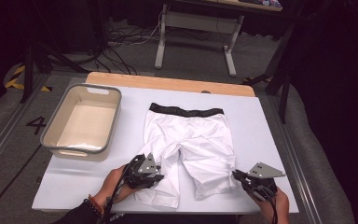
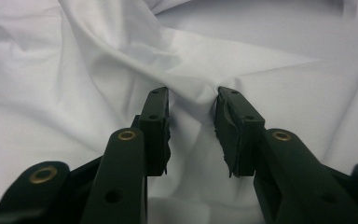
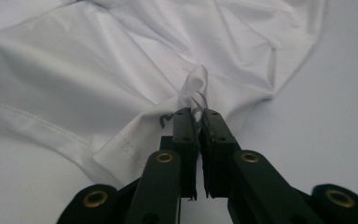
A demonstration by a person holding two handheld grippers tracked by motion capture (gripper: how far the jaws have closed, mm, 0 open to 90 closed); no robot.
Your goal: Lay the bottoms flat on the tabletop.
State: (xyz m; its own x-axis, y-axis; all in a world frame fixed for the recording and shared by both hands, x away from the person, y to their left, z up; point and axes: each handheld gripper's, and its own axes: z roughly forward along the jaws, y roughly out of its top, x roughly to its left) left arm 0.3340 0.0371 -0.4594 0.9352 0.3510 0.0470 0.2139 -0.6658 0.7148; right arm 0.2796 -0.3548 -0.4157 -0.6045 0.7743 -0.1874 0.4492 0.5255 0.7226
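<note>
One pair of white shorts (image 1: 189, 149), spread flat on the desk (image 1: 270, 140), long axis running far to near: black waistband (image 1: 186, 111) at the far end, both leg openings at the near edge. Left claw (image 1: 161, 173) set on the near left leg, right claw (image 1: 235, 175) at the outer near corner of the right leg, each already at its own leg, so no nearer or farther hand to choose between. Seen along the left claw: jaws partway closed, tips pressing into either side of a raised fold of white cloth, bunched and puckered between them; probably a grip, though looser-looking than the other. Seen along the right claw: jaws clamped tight on a small pinch of cloth just beside the stitched hem (image 3: 121, 142), a little tuft standing up above the tips. Everything else of the shorts away from both claws toward the far side, so likely a fold of the legs up and away toward the waistband, along that long axis. Worth keeping level between the two sides, to avoid a skewed fold. To the far left, well apart from the shorts: one grey-rimmed bin (image 1: 114, 121), open and holding nothing. Count: one pair of shorts, two legs, one waistband, one bin, two claws.
</note>
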